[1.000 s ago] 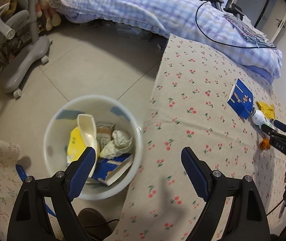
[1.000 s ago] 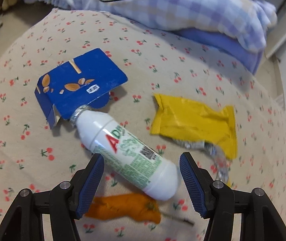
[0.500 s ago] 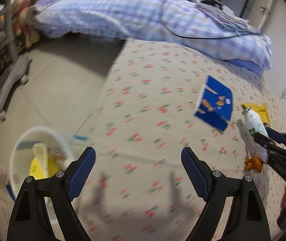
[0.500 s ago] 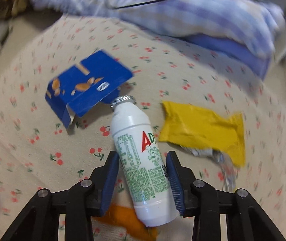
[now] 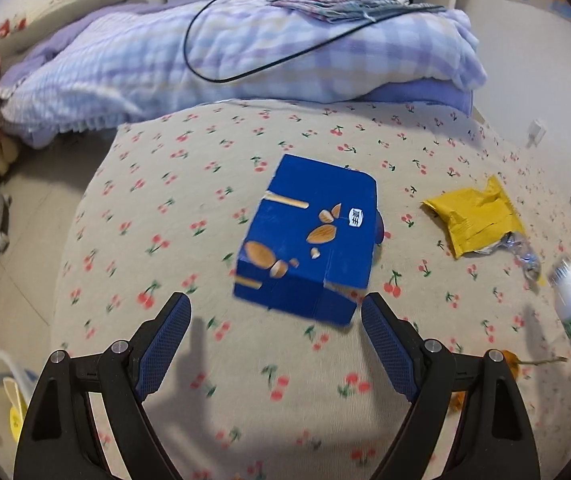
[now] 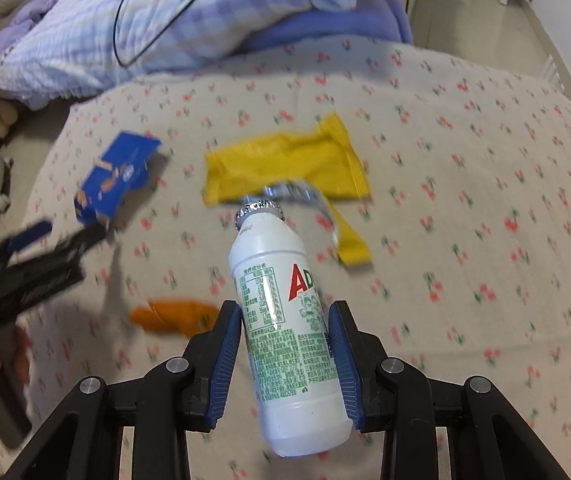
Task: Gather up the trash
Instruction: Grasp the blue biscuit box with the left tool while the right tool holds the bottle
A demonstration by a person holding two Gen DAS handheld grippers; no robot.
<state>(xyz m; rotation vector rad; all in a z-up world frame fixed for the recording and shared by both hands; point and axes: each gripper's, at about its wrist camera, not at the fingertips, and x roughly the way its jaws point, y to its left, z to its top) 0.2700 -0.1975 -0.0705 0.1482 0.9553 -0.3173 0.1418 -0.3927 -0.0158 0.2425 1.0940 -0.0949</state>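
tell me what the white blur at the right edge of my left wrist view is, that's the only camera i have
Observer: A white bottle with red letters and green print, clamped in the right gripper; both pads press its sides.
Operator: cap on?
Observer: I see no cap, only a silver foil rim around the neck, which points away from the camera.
Operator: and the orange bit behind my jaws?
Observer: A crumpled orange scrap, lying on the cherry-print cover, left of the bottle in the right wrist view.
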